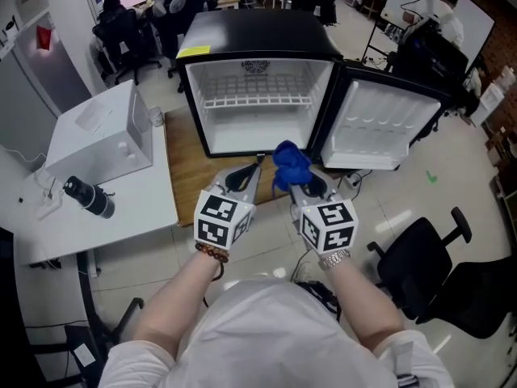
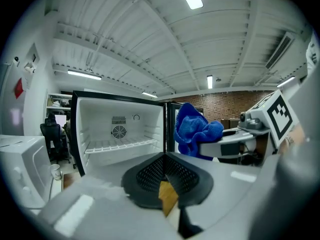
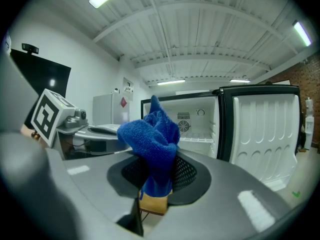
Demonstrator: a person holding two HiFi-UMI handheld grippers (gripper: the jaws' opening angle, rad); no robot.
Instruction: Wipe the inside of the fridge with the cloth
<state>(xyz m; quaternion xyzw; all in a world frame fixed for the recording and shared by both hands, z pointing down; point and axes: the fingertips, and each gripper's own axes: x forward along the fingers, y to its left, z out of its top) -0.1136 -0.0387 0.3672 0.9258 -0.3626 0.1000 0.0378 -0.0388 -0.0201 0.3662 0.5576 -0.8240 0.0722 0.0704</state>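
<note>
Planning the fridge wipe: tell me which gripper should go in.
Right, probably. The right gripper holds the blue cloth and faces the open fridge; the left gripper is shut on nothing.

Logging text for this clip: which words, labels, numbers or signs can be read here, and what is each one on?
No text is legible in any view.
Yellow sticker on top of the black mini fridge: too small to read.
Red tag at the far left: blurred.
Black-and-white square markers on the left cube and right cube: patterns only, no letters.
</note>
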